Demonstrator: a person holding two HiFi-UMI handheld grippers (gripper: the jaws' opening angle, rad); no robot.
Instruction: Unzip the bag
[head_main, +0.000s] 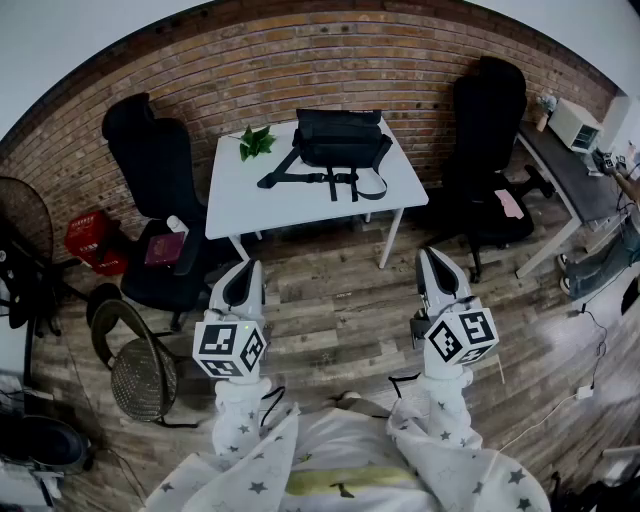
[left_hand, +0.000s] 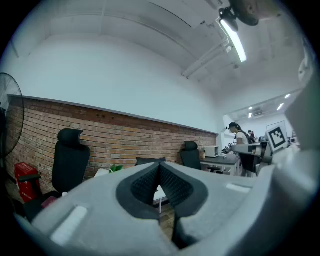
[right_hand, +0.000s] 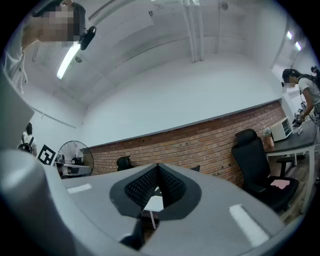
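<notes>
A black bag (head_main: 340, 138) with loose straps lies on the white table (head_main: 240, 190) against the brick wall, its straps trailing toward the table's front edge. My left gripper (head_main: 245, 268) and right gripper (head_main: 432, 256) hang over the wooden floor well short of the table, both shut with nothing between the tips. In the left gripper view the jaws (left_hand: 159, 166) meet at the tip, and part of the bag (left_hand: 149, 161) shows just behind them. In the right gripper view the gripper (right_hand: 158, 166) is likewise shut and empty, with the table (right_hand: 154, 204) seen through the gap below.
A small green plant (head_main: 256, 141) sits on the table's left part. Black office chairs (head_main: 150, 150) (head_main: 490, 110) flank the table. A red crate (head_main: 92, 238), a mesh stool (head_main: 140, 375) and a fan (head_main: 20, 215) stand left; a grey desk (head_main: 575, 170) right.
</notes>
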